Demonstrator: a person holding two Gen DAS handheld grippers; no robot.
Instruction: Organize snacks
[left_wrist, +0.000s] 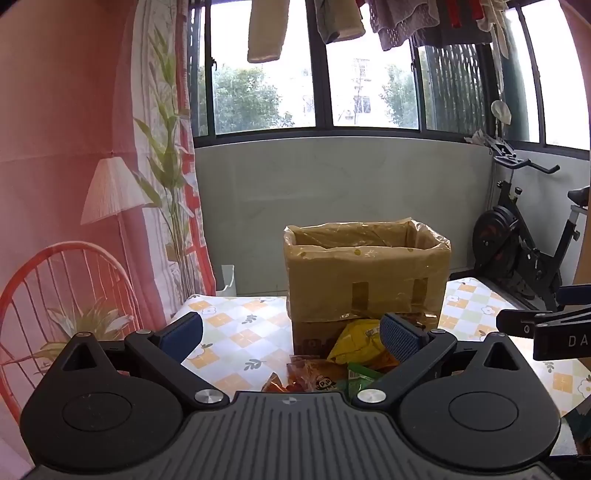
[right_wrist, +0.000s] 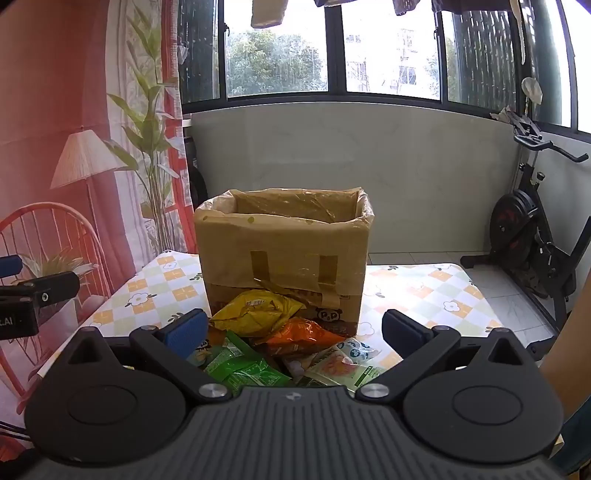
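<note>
While both grippers gape, snack packets crowd the box's front edge.

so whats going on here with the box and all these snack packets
A person is holding a two-finger gripper in each hand, set to sort snacks. The left gripper and the right gripper both hang open over a pile of packets on the checked tablecloth, holding nothing. A yellow packet, an orange packet and a green packet lie in front of a cardboard box lined with a clear bag. No packet shows above the box's rim; its inside is hidden.
</note>
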